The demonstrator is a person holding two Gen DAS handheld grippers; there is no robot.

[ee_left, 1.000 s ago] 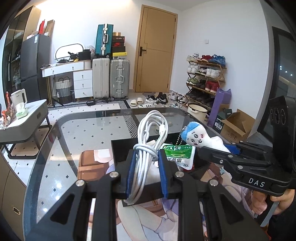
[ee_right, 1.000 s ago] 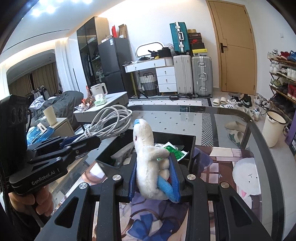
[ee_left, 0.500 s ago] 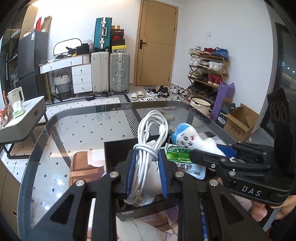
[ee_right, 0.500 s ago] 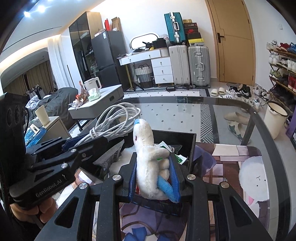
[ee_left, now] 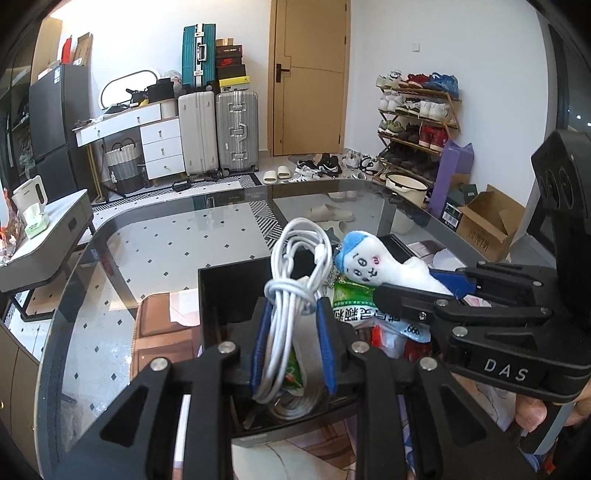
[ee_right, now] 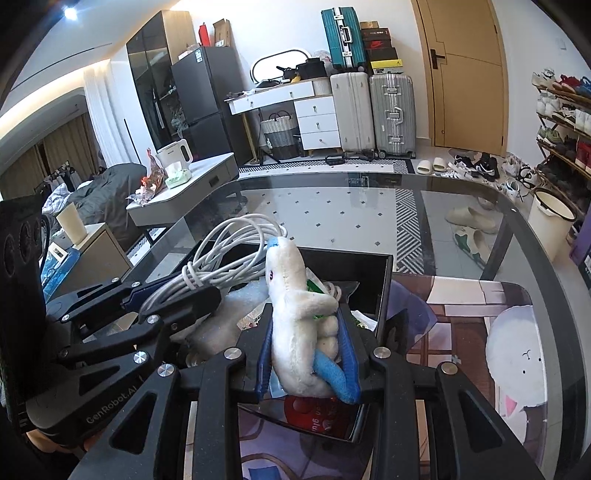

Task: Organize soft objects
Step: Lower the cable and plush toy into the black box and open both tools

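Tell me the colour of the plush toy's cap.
Blue: the white plush toy held in the right gripper wears a blue cap, clearest in the left wrist view.

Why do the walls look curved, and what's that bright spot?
Left wrist view: the fisheye lens bows the tan wooden door and blackens the corners. Right wrist view: a ceiling light flares top left; the glass tabletop mirrors the room.

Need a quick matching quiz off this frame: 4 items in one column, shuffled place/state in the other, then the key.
Items:
1. white cable bundle
2. white plush toy
3. black bin
4. green snack packet

States:
A. lying inside the bin
B. clamped in the left gripper
C. standing on the glass table, under both grippers
D. clamped in the right gripper

Pairs: 1-B, 2-D, 3-C, 4-A
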